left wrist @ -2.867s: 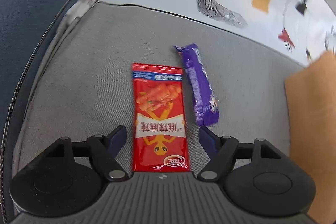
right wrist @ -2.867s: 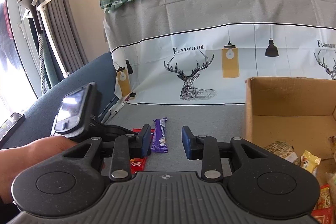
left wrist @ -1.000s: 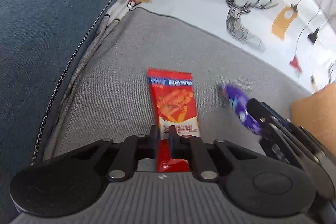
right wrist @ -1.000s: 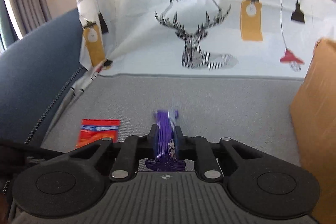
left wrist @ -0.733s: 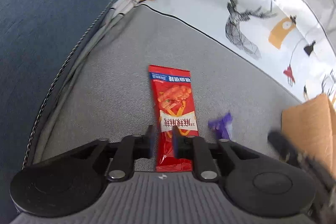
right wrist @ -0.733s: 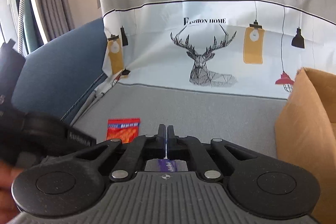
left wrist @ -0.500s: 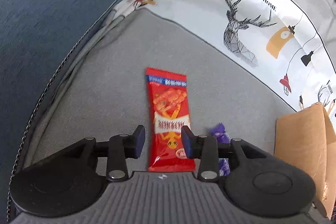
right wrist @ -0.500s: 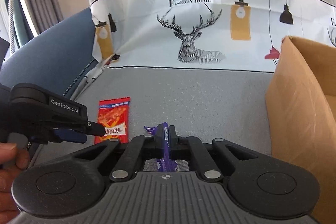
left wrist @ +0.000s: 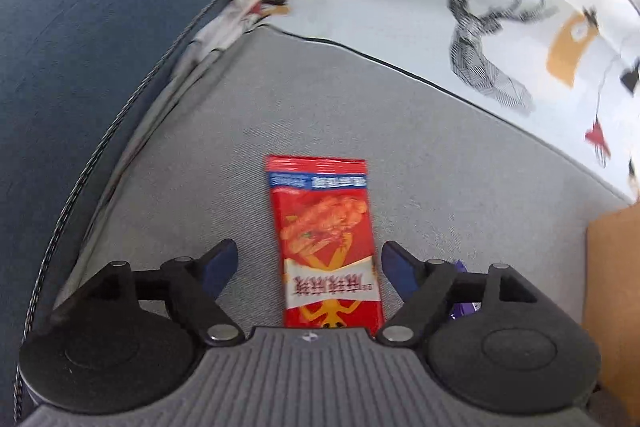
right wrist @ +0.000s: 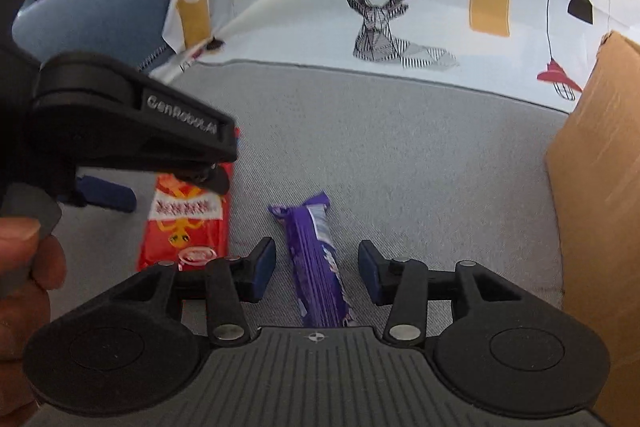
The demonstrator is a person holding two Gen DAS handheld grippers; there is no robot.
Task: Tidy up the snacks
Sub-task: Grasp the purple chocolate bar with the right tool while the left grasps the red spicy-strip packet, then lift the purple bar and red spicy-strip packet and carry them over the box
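right wrist: purple bar (right wrist: 316, 259) between parted jaws

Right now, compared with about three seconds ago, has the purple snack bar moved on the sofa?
Yes. The purple snack bar lies farther from the cover's black border line, nearer the camera, untouched between the right gripper's jaws, which have just been opening.

Both wrist cameras look steeply down, close over the grey seat (left wrist: 248, 131), the left centred on the red packet (left wrist: 326, 239), the right on the purple bar (right wrist: 316, 259), sharing both snacks and the box (right wrist: 596, 187).
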